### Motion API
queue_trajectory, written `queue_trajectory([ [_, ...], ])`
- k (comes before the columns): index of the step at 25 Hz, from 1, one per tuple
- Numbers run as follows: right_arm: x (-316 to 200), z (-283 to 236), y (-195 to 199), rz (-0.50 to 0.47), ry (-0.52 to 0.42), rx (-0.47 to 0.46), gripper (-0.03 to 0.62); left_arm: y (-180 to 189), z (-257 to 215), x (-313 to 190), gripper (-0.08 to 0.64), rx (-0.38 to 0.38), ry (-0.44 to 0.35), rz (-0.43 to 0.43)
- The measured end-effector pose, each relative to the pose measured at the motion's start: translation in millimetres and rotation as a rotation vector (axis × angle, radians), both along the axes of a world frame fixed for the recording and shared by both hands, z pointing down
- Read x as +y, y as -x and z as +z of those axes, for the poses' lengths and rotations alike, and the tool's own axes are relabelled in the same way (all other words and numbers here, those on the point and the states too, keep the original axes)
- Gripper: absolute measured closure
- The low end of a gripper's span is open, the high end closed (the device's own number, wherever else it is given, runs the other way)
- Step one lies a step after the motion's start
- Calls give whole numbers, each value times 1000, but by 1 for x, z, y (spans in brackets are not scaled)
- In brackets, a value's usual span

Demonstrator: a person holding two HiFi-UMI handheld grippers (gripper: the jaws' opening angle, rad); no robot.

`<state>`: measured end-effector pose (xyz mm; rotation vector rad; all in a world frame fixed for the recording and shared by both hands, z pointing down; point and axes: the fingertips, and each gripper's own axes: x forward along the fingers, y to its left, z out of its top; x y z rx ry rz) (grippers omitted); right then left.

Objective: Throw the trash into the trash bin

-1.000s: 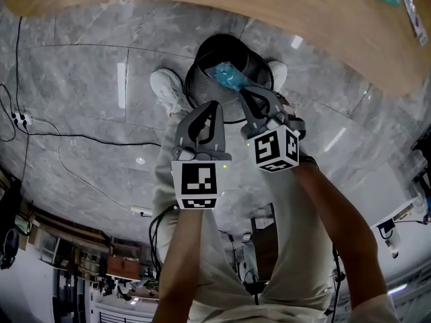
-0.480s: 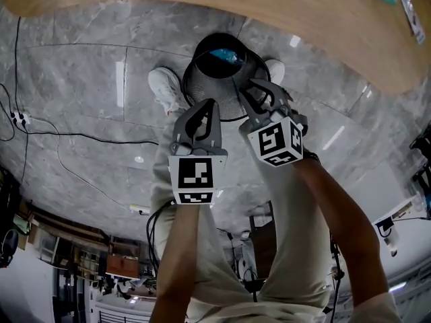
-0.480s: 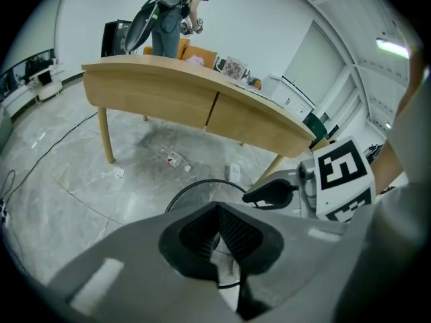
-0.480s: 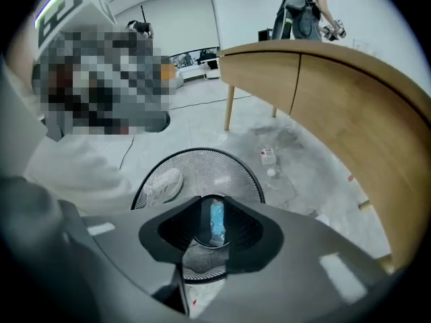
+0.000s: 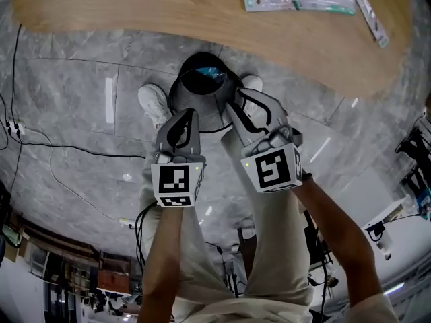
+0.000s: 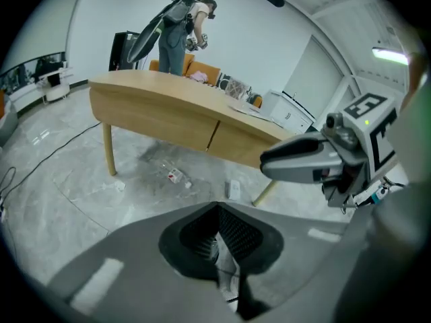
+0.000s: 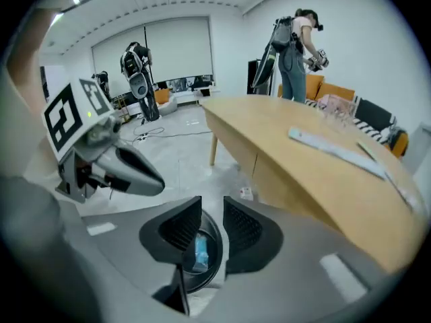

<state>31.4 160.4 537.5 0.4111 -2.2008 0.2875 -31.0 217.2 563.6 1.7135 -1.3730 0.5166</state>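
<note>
Trash, a blue wrapper (image 5: 210, 77), lies inside the black trash bin (image 5: 180, 98); right gripper (image 5: 244, 99) hangs above, jaws just parted and empty, left gripper (image 5: 187, 114) pressed together.

Table (image 5: 135, 12): wood, curved edge.
Packets (image 5: 296, 0): I count 2 long ones, on table, rt side.
Cable (image 5: 94, 153): blk, across floor (image 5: 67, 66), left.
</note>
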Motion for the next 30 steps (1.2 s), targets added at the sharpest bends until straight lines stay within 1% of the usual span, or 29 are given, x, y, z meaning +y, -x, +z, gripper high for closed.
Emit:
queue_trajectory([
  [2, -23, -27, 5, -8, -43, -38, 468, -3, -15, -9, 560, 0, -16, 20],
  [4, -45, -48, 9, 2, -78, -75, 465, -8, -31, -18, 560, 27, -7, 26],
  [6, -65, -63, 8, 21, -107, -91, 464, -12, -47, -32, 560, 53, -17, 16],
  [7, -73, -69, 6, 25, -118, -88, 464, -14, -54, -39, 560, 54, -28, 9],
  [10, -92, -80, 1, 43, -137, -74, 464, -16, -73, -56, 560, 40, -53, -5],
  [13, -112, -93, -3, 76, -147, -89, 463, -20, -92, -75, 560, 17, -81, 6],
  [16, -134, -100, -11, 97, -151, -86, 463, -26, -108, -98, 560, 7, -111, 15],
  [19, -152, -105, -16, 73, -164, -78, 464, -28, -122, -117, 560, 2, -129, 4],
  [22, -162, -107, -24, 17, -166, -63, 468, -34, -133, -132, 560, 5, -133, -9],
  [26, -177, -102, -43, -58, -174, -20, 476, -47, -136, -154, 560, -1, -136, -9],
  [30, -191, -97, -64, -114, -182, 23, 476, -65, -136, -173, 560, 16, -137, -33],
])
